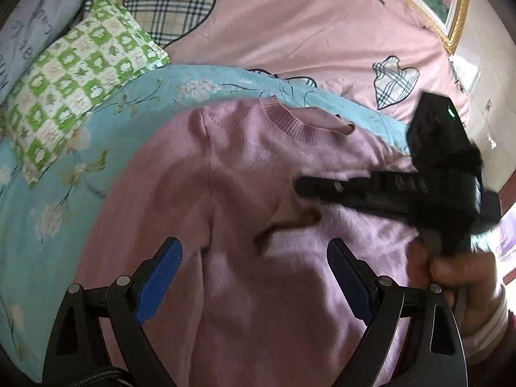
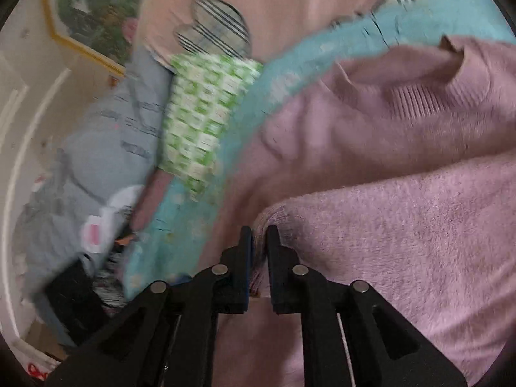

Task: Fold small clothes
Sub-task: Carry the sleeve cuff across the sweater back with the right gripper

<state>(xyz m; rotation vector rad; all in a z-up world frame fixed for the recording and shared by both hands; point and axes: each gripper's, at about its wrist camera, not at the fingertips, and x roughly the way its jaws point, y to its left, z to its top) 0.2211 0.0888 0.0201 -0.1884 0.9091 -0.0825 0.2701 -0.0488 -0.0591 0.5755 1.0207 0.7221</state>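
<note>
A pink knitted sweater [image 1: 245,193] lies on a light blue floral sheet [image 1: 64,174], its ribbed neckline at the far side. My left gripper [image 1: 254,254] is open and empty, hovering just above the sweater's body. My right gripper [image 2: 259,235] is shut on a folded edge of the sweater [image 2: 387,225], lifting that part over the rest. The right gripper also shows in the left wrist view [image 1: 303,187], blurred, held by a hand over the sweater's right side.
A green and white checked pillow [image 1: 80,74] lies at the far left on the sheet. A pink quilt with plaid hearts [image 1: 290,25] is behind. Grey bedding [image 2: 106,148] and a framed picture [image 2: 93,9] lie toward the wall.
</note>
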